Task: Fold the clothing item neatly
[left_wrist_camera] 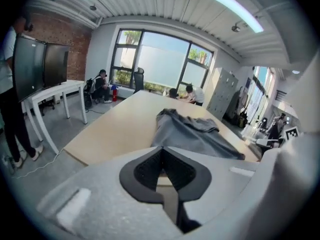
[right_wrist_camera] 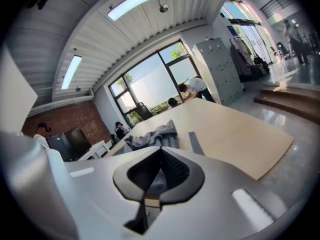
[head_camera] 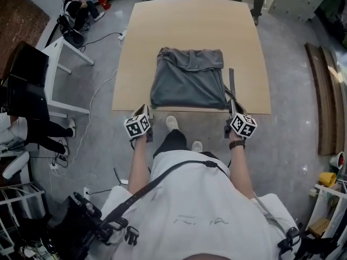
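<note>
**Location.** The grey garment [head_camera: 188, 80] lies on the tan table [head_camera: 162, 31], centre of the head view. Its lower edge is close to the table's near edge and parallel to it. A dark narrow strip [head_camera: 231, 83] lies on the table just beside the garment's right edge, running up and down the frame. Whether it belongs to the garment cannot be told.

**Progress.** The garment is already gathered into a compact, roughly rectangular packet with fairly straight left, right and lower edges. The upper part is not tidy: a rumpled band of cloth lies doubled over across the top, with loose creases. Judgement: the main folds are made and the task is well advanced. What is left is to flatten or square the upper band, and possibly one more fold.

**Orientation.** The packet is nearly square. Its longer side appears to run left to right across the frame, though only slightly. The rumpled band faces the top of the frame, away from the person.

**Grippers.** The left gripper [left_wrist_camera: 161, 156] has its jaws drawn together with nothing between them. It sits at the table's near edge, below the garment's lower left corner. The right gripper [right_wrist_camera: 160, 156] also has its jaws together, near the lower right corner. Grey cloth shows past its jaws, but no grip on it can be confirmed.
</note>
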Tool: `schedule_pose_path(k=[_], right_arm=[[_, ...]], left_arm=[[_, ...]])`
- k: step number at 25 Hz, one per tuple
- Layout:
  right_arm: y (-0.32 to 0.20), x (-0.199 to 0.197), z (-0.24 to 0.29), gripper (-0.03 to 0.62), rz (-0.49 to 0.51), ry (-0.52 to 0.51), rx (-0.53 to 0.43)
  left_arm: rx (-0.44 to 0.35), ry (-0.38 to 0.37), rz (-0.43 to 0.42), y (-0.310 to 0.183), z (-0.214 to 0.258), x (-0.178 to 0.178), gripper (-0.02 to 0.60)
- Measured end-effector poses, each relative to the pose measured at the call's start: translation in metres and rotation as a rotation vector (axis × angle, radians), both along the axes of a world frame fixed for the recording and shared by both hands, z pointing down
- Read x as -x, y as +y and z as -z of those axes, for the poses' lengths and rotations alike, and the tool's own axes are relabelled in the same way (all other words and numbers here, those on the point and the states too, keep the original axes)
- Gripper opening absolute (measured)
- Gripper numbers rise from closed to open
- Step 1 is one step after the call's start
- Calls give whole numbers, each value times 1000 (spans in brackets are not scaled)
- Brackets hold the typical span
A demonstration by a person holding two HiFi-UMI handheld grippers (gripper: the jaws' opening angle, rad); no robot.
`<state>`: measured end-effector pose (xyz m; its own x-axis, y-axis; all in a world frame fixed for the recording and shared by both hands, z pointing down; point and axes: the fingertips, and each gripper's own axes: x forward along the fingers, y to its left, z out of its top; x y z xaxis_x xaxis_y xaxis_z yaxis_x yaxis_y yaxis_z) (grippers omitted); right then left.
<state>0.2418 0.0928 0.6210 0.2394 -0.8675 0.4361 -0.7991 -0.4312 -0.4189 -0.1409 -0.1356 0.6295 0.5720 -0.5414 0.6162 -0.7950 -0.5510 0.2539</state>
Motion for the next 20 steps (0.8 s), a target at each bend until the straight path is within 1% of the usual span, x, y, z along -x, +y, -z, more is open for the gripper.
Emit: schedule_pose_path(k=[2, 4, 5, 6, 7, 9, 11, 14, 17, 20], right_arm=[[-20, 25, 33, 5, 95, -9, -107], [-40, 65, 63, 5, 228, -40, -204], [-50, 84, 77, 5, 280, -40, -233], [-60, 100, 89, 5, 321, -12, -242], [-69, 114, 101, 5, 353, 46, -234], [-90, 134, 126, 5, 390, 196, -205], [-110, 143, 152, 5, 382, 300, -202], [-125, 143, 189, 5, 295, 347, -255], [-137, 137, 211, 5, 215, 380, -284], [-143, 144, 216, 5, 201, 397, -275]], left_arm=[[-66, 91, -47, 0, 37, -24, 0], [-131, 150, -114, 5, 71, -51, 0], [-162, 175, -152, 9, 87, -65, 0], [-195, 201, -194, 11, 103, -82, 0], [-229, 227, -238, 14, 119, -98, 0], [-306, 266, -318, 17, 152, -128, 0], [-377, 292, -358, 18, 183, -146, 0], [-436, 340, -363, 22, 216, -153, 0], [-453, 375, -383, 22, 226, -159, 0], [-448, 378, -405, 20, 225, -152, 0]])
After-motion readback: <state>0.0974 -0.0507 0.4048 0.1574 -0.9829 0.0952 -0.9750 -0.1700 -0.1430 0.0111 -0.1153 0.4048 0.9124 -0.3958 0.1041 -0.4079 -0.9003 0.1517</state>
